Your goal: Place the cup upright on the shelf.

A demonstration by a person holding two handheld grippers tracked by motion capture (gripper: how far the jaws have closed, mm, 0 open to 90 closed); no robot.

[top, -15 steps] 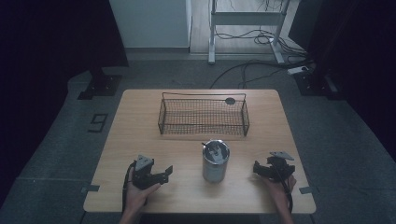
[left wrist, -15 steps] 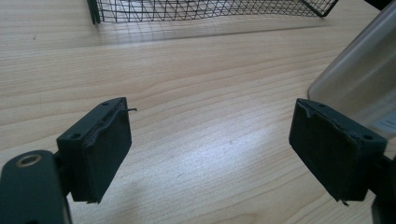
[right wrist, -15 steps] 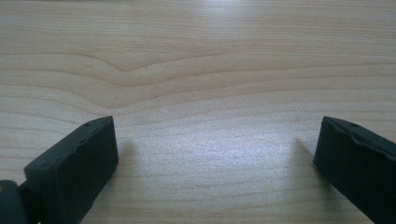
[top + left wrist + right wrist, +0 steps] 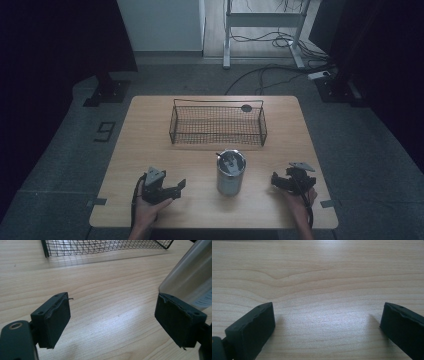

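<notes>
We are looking down on a pale rectangular wooden counter (image 4: 150, 125) in the high view, and a person's two hands are coming in from the six o'clock edge, each holding a black two-jaw claw. The left claw (image 4: 181, 184) is resting low over the counter at about seven o'clock, its jaws pointing toward three o'clock, where a cylindrical brushed-steel canister (image 4: 230, 172) is standing upright near the middle of the front half. The right claw (image 4: 274, 179) is sitting at about five o'clock, its jaws pointing toward nine o'clock, back at the same canister. The canister is standing between the two claws, apart from both, and something metal with a thin dark stick is lying inside its open top, though we cannot tell what it is.

In the left gripper view we are seeing the left claw (image 4: 112, 317) with its jaws spread wide and nothing between them but bare wood; the canister's shiny wall (image 4: 190, 275) is rising just behind the jaw at three o'clock, near it, though we cannot tell whether they are touching. In the right gripper view the right claw (image 4: 327, 325) is likewise spread wide, over bare wood grain.

Beyond the canister, toward twelve o'clock, a black rectangular wire-mesh basket (image 4: 218, 132) is standing on the counter, and a small dark round disc (image 4: 246, 108) is lying just behind its far rim.
</notes>
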